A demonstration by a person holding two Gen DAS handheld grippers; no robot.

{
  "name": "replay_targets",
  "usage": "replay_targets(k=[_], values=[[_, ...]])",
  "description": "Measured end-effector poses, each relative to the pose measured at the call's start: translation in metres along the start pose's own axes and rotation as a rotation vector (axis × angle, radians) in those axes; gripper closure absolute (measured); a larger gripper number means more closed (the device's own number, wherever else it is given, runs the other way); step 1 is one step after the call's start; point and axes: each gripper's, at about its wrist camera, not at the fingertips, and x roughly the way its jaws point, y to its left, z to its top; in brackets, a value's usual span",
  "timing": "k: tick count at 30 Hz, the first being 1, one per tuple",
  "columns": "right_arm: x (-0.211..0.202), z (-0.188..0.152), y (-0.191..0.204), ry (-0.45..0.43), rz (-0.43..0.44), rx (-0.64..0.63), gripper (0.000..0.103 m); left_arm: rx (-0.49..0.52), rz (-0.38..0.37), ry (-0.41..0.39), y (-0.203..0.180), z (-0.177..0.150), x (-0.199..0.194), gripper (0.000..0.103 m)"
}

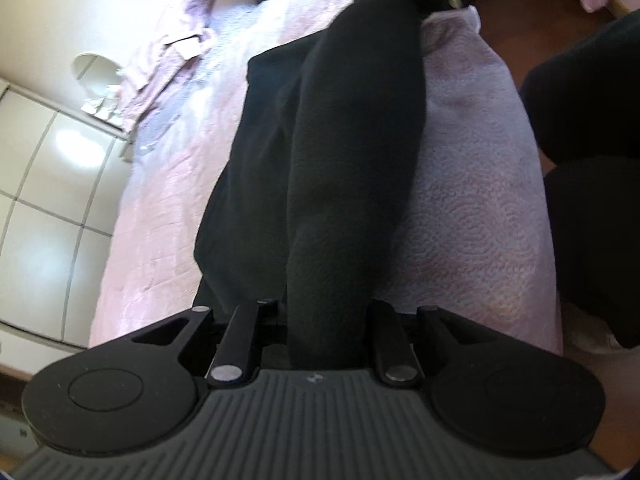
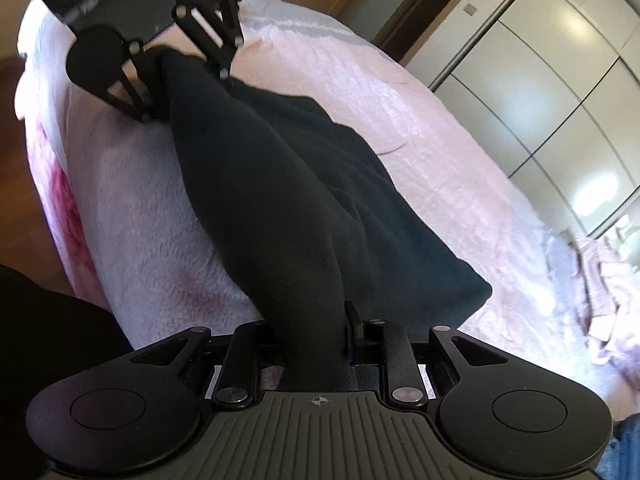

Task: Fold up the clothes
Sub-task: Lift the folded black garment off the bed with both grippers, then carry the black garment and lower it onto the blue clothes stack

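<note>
Left gripper (image 1: 326,320) is pinching one end of the black garment (image 1: 352,140), jaws closed tight on the fabric. Right gripper (image 2: 310,344) is clamping the opposite end, likewise closed on cloth. Garment is stretching taut between them, its lower part draping onto the pink bedspread (image 2: 420,128). White wardrobe doors (image 2: 560,80) are standing far right. Pink clothes (image 1: 168,52) are lying farther up the bed.

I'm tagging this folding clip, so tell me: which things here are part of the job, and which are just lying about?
Part of the job:
- dark garment, stretched between both grippers
- left hand-held gripper, shut on it
- right hand-held gripper, shut on it
- pink bedspread beneath it

Lying about:
- pink clothing farther up the bed
- white wardrobe
</note>
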Motion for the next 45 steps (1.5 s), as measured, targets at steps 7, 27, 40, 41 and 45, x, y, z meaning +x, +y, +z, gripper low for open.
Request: replay_targets(k=[7, 27, 40, 41, 45], values=[[-0.03, 0.043, -0.051, 0.052, 0.1, 0.052, 0.085, -0.026, -0.124, 0.011, 0.068, 0.022, -0.032, 0.091], [-0.281, 0.082, -0.335, 0.275, -0.286, 0.334, 0.086, 0.218, -0.099, -0.511, 0.339, 0.377, -0.037, 0.091], [-0.342, -0.116, -0.651, 0.21, -0.591, 0.17, 0.086, 0.173, 0.184, -0.627, 0.47, 0.763, 0.121, 0.091], [-0.34, -0.133, -0.668, 0.208, -0.606, 0.152, 0.085, 0.181, 0.202, -0.627, 0.467, 0.779, 0.136, 0.091], [-0.331, -0.201, -0.734, 0.203, -0.667, 0.079, 0.085, 0.256, 0.158, -0.546, 0.41, 0.807, 0.227, 0.09]])
